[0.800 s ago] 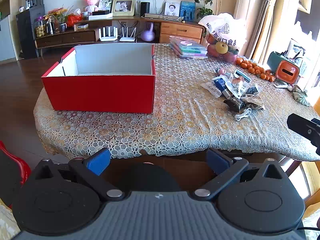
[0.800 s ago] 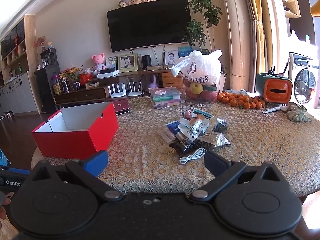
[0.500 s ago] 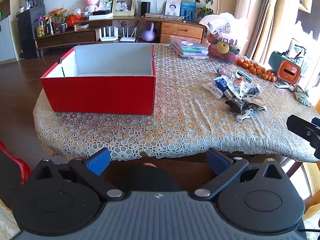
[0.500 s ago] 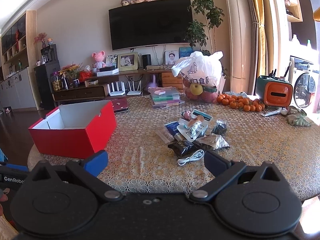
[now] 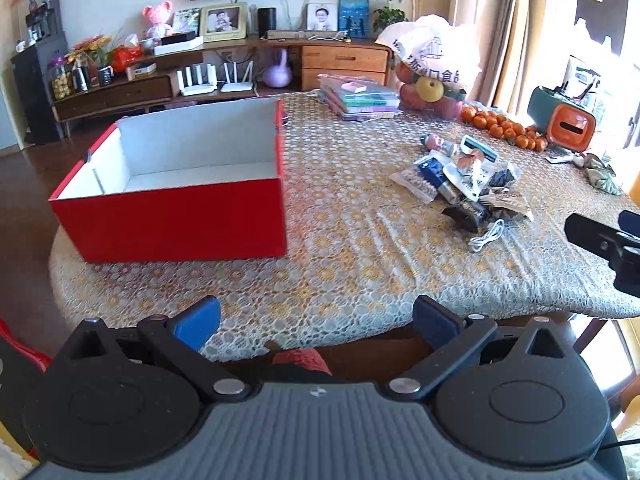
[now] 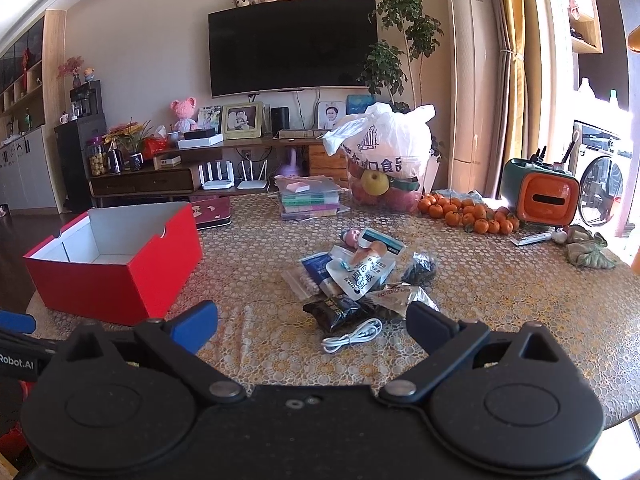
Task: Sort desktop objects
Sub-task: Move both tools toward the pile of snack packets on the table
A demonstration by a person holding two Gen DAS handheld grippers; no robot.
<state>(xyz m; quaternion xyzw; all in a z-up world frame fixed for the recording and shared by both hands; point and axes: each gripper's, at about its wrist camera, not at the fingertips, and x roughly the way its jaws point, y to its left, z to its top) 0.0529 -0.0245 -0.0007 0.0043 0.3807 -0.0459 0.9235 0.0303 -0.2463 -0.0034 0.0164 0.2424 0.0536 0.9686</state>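
Both the left gripper (image 5: 316,320) and right gripper (image 6: 312,326) hung spread and empty; the packets (image 6: 356,276) lay heaped, well apart from the red box (image 6: 120,256). The white cable (image 6: 352,336), seemingly tucked under one, could snag and drag neighbours

The red box (image 5: 172,216) sits at left centre of the left wrist frame, open at the top, white inside, upright on the lace tablecloth. A heap of small packets (image 6: 356,276) occupies the centre of the right wrist frame, well apart from the box: a white pouch with dark print lies on top, a black packet (image 6: 334,312) at its near edge. A coiled white cable (image 6: 352,335) lies just beside the black packet.
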